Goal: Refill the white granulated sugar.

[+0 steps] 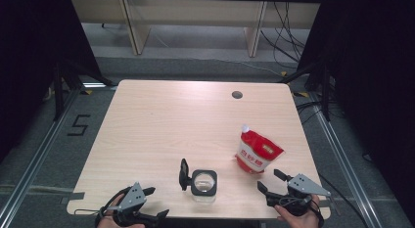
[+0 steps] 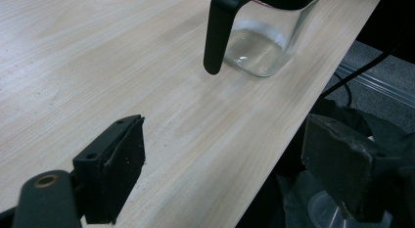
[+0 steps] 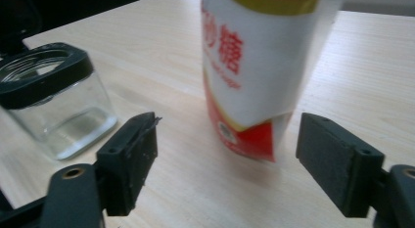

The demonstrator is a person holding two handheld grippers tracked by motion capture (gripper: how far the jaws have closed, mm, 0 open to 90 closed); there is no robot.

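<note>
Sugar pouch (image 3: pixel 254 76) stands right of the glass jar (image 1: pixel 204 184), so we ease the wide-open right gripper (image 1: pixel 270 181) squarely round its lower body before closing, while the left gripper (image 1: pixel 152 202) waits, released.

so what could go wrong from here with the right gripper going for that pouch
The red and white pouch stands upright and looks soft, so the open right gripper could nudge it over before closing. The open glass jar stands close by, near the table's front edge, so a toppling pouch or a sweeping arm might knock it off.
</note>
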